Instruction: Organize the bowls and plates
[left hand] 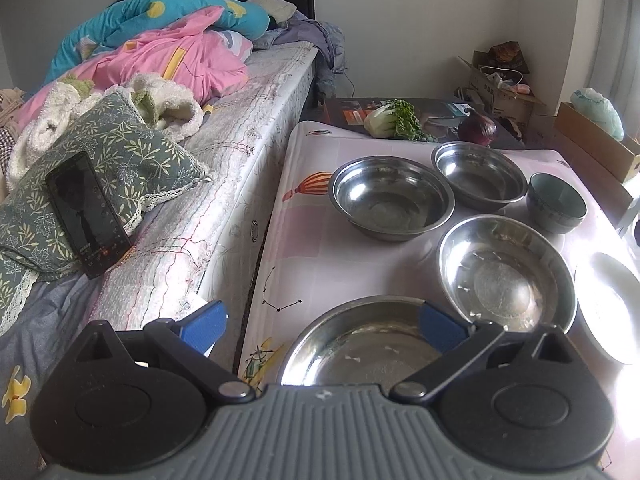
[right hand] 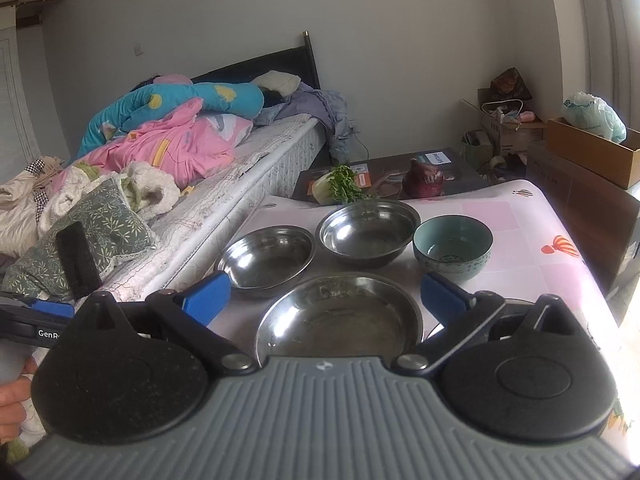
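Observation:
Several steel bowls stand on the pink-clothed table (left hand: 320, 240). In the left wrist view, my left gripper (left hand: 323, 328) is open, its blue pads (left hand: 204, 326) astride the near steel bowl (left hand: 360, 348) and holding nothing. Beyond it are a steel bowl to the right (left hand: 506, 272), two steel bowls farther back (left hand: 392, 198) (left hand: 480, 176), a teal ceramic bowl (left hand: 556, 202) and a white plate (left hand: 612, 304) at the right edge. In the right wrist view, my right gripper (right hand: 326, 296) is open above a steel bowl (right hand: 340, 316), with the teal bowl (right hand: 452, 246) behind its right finger.
A bed (left hand: 224, 184) with heaped bedding runs along the table's left side; a phone (left hand: 86, 212) leans on a pillow. A bok choy (left hand: 390, 120) and a red onion (left hand: 478, 128) lie beyond the table's far edge. Cardboard boxes (right hand: 592, 152) stand at the right. A hand (right hand: 12, 400) shows at the left edge.

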Demonstrator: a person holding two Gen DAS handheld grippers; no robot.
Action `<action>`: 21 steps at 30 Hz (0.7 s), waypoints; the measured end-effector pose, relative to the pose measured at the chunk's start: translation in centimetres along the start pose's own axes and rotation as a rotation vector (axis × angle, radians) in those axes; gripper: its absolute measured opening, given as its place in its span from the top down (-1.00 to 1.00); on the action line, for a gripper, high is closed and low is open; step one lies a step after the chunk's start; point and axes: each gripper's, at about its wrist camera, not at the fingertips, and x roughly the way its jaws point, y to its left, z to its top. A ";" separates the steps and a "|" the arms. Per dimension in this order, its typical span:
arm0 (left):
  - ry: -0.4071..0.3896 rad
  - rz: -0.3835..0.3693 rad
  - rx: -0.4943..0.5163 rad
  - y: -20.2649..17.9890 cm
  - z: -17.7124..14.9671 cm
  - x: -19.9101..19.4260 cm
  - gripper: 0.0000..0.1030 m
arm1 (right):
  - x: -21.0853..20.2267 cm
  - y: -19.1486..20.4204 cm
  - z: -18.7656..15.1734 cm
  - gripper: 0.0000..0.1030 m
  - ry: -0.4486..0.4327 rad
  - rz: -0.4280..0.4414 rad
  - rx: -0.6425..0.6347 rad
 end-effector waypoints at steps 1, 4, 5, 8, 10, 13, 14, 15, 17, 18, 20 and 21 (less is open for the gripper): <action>-0.011 -0.012 -0.016 0.4 0.6 0.4 -1.00 | 1.0 0.1 0.5 -0.98 0.009 0.012 0.007; -0.048 -0.036 -0.037 1.0 1.8 1.6 -1.00 | 3.9 0.3 1.9 -0.97 0.032 0.040 0.023; -0.058 -0.038 -0.041 1.2 2.3 2.1 -1.00 | 5.0 0.3 2.3 -0.97 0.040 0.049 0.026; -0.085 -0.044 -0.050 1.6 3.8 4.4 -1.00 | 9.1 0.4 3.2 -0.93 0.073 0.062 0.039; -0.087 -0.052 -0.055 1.8 4.8 6.3 -1.00 | 11.7 0.5 3.5 -0.85 0.089 0.058 0.048; -0.054 -0.064 -0.058 1.7 6.3 9.6 -1.00 | 16.0 0.7 3.8 -0.63 0.125 0.061 0.057; -0.042 -0.063 -0.058 1.7 6.7 10.4 -0.99 | 17.7 0.8 3.7 -0.51 0.147 0.056 0.052; -0.029 -0.062 -0.055 1.6 7.1 11.4 -0.99 | 19.2 0.9 3.6 -0.44 0.166 0.054 0.045; 0.003 -0.063 -0.045 1.5 8.1 13.6 -0.93 | 21.5 1.1 3.4 -0.18 0.196 0.049 0.033; 0.014 -0.069 -0.039 1.4 8.4 14.3 -0.93 | 22.9 1.2 3.3 -0.11 0.218 0.047 0.022; 0.043 -0.081 -0.032 1.3 9.1 16.0 -0.89 | 24.8 1.3 3.1 0.04 0.256 0.049 0.017; 0.063 -0.081 -0.034 1.2 9.3 16.8 -0.85 | 25.6 1.3 3.0 0.07 0.271 0.053 0.016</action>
